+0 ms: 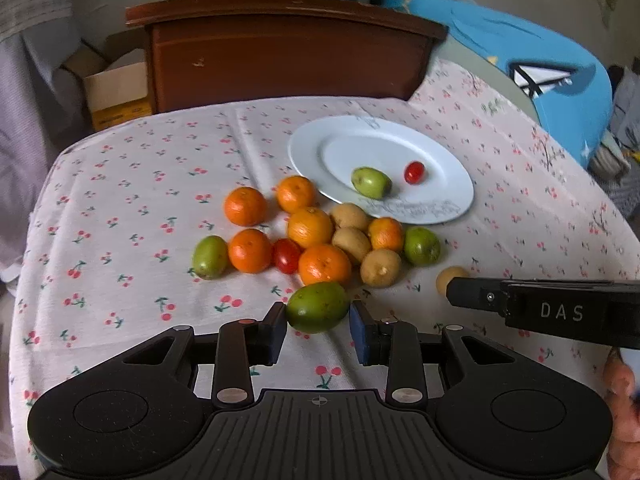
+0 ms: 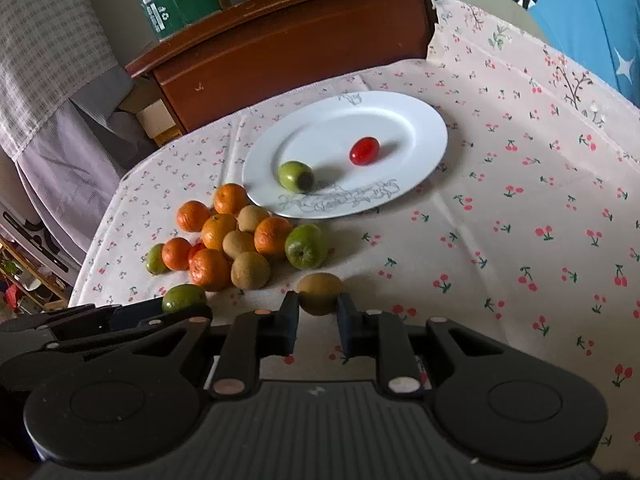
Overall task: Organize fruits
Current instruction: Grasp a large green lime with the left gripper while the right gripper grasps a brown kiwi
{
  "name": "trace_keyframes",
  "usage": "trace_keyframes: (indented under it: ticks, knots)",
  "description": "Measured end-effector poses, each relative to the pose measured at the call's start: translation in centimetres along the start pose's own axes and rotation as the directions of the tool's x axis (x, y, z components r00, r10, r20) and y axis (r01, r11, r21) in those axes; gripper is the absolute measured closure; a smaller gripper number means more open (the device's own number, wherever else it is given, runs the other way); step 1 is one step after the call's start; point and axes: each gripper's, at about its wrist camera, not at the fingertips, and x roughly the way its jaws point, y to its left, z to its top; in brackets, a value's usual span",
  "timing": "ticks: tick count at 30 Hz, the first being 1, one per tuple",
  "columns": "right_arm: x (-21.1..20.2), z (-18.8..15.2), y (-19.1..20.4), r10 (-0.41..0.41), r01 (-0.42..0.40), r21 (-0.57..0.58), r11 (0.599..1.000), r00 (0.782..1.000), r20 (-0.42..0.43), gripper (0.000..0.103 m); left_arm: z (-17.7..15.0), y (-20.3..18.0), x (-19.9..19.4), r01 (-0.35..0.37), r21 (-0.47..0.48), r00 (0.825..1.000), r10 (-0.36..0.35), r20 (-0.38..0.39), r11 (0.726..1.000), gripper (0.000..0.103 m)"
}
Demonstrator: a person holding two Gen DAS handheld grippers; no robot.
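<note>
Scene: two handheld grippers work a heap of fruit on a cherry-print tablecloth [image 1: 132, 184], a white plate [image 1: 308, 148] lying just beyond the heap
Left gripper [image 1: 319, 322]: jaws narrowed onto a green fruit [image 1: 318, 306], dark pads touching its two sides; the fruit sits at the near edge of the heap, right at the fingertips
Right gripper [image 2: 318, 312]: jaws drawn close on a brown fruit [image 2: 320, 294], which sits apart from the heap on its right side, pinched at the very tips of the fingers
Plate: carries one small green fruit [image 1: 371, 183] and one cherry tomato [image 1: 414, 172], well apart from both grippers
Heap: oranges [image 1: 310, 227], brown fruits [image 1: 380, 267], green fruits and a second tomato [image 1: 286, 256], all touching or nearly so, between the grippers and the plate
Step in hand: both fruits appear gripped but whether they rest on the cloth cannot be told; the lift toward the plate seems next
Risk, slip: both fruits are round and smooth and held only by the pad tips, so a quick lift or tilt could squirt either one out
Risk, collision: the two grippers sit just beside each other, and crossing paths to the plate could knock them together
Risk, scatter: a low carry over the heap could nudge the oranges and set them rolling off the cloth
Risk, roll-off: the plate is shallow, so a dropped fruit may roll over its rim
</note>
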Motion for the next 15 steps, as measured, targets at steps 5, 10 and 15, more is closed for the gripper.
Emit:
trace_keyframes:
  ticks: [5, 10, 15]
  knots:
    - [-0.3, 0.1, 0.3, 0.022, -0.022, -0.002, 1.000, 1.000, 0.013, 0.085, 0.5, 0.3, -0.8, 0.002, -0.028, 1.000, -0.002, 0.015, 1.000, 0.072]
    - [-0.6, 0.3, 0.5, 0.041, -0.041, -0.005, 0.999, 0.999, 0.026, 0.094, 1.0, -0.2, -1.4, -0.001, -0.013, 0.999, 0.001, 0.048, 1.000, 0.072]
    - [-0.2, 0.1, -0.4, 0.028, -0.028, 0.036, 0.999, 1.000, -0.007, 0.089, 1.0, 0.0, -1.2, -0.024, -0.027, 0.999, 0.025, 0.038, 0.999, 0.072]
